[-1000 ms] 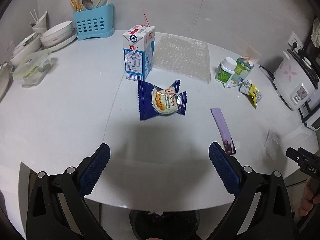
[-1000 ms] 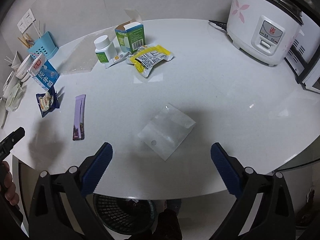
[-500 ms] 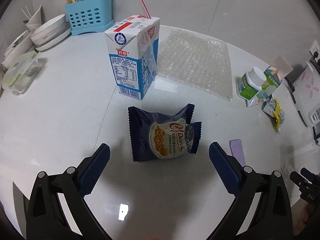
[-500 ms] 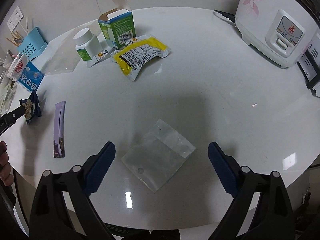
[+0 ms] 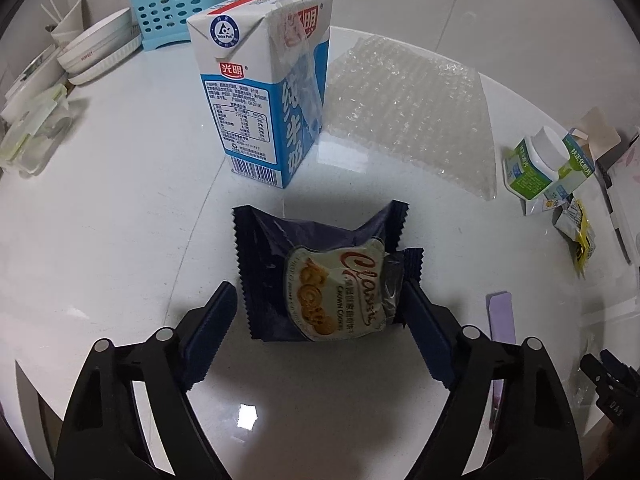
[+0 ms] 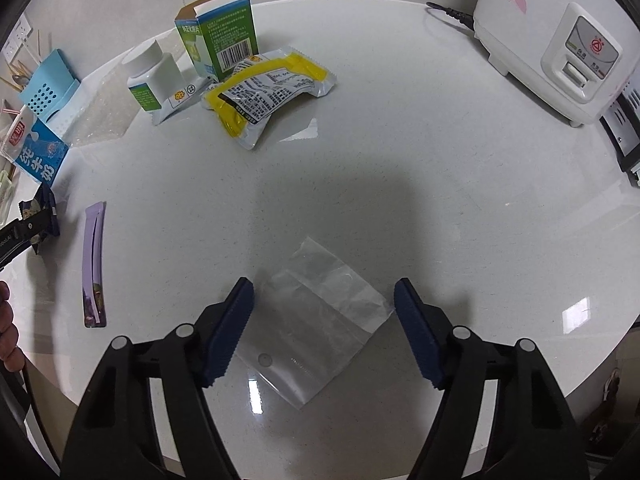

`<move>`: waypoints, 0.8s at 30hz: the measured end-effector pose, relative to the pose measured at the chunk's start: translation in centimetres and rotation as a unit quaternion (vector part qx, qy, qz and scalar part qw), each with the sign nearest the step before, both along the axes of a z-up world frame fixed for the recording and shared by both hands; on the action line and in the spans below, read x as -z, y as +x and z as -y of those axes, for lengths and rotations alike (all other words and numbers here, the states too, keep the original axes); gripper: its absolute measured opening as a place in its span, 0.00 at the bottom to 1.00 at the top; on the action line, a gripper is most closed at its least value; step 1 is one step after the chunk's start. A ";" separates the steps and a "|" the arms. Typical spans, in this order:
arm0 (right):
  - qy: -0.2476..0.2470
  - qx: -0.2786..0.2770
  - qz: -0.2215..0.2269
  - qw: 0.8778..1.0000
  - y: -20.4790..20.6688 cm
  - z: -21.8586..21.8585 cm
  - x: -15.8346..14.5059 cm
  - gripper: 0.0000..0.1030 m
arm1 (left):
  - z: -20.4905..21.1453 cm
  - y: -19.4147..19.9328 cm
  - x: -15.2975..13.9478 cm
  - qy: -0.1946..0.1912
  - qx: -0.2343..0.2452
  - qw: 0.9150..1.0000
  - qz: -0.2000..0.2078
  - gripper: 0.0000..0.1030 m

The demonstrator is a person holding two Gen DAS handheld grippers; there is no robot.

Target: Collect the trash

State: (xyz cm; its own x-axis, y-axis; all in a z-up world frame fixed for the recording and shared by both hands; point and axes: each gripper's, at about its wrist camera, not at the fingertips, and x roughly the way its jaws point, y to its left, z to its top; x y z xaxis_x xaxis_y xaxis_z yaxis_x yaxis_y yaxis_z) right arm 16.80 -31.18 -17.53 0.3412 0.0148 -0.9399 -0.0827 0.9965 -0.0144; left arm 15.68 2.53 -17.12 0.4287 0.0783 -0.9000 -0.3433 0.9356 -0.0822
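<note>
Here both tongs stand apart, closing, over a glossy white round table [image 6: 400, 140] against pale walls.

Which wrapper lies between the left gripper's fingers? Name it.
The dark blue cookie packet, between the left gripper's closing fingers. The yellow packet and purple strip lie off to the right.

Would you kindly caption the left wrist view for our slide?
Left gripper closing its jaws around a dark blue cookie packet, beside a milk carton.
</note>
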 end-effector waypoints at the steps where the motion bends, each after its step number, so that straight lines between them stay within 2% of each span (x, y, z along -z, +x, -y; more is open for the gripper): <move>1: -0.001 -0.001 0.003 1.000 0.0 -0.1 0.0 0.65 | 0.0 0.1 0.1 -0.001 0.001 1.000 -0.001 0.73; 4: -0.008 -0.002 0.014 1.000 -0.2 -0.6 -0.1 0.55 | 0.3 0.1 0.3 -0.001 0.010 1.000 0.004 0.66; 6: -0.009 -0.009 0.019 1.000 -0.3 -1.1 -0.1 0.50 | 0.5 0.1 0.2 -0.003 0.015 1.000 0.009 0.57; 10: -0.007 -0.012 0.030 0.999 -0.5 -1.3 -0.2 0.40 | 0.8 0.2 0.1 -0.006 0.021 1.000 0.012 0.50; 12: -0.006 -0.014 0.033 0.999 -0.6 -1.4 -0.3 0.28 | 0.9 0.1 0.0 -0.006 0.023 1.000 0.014 0.45; 20: -0.001 -0.019 0.039 0.999 -0.8 -1.8 -0.4 0.12 | 0.9 -0.1 -0.5 -0.006 0.027 1.000 0.010 0.39; 24: 0.012 -0.014 0.035 0.999 -0.6 -1.4 -0.6 0.10 | 0.9 -0.6 -0.8 -0.005 0.032 0.999 0.011 0.39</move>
State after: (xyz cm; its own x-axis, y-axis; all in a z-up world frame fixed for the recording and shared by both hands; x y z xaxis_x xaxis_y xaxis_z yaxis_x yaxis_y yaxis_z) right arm 16.24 -29.73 -16.97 0.4051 0.0482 -0.9130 -0.1108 0.9938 0.0033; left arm 15.04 1.60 -16.31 0.4521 0.0404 -0.8910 -0.2804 0.9548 -0.0989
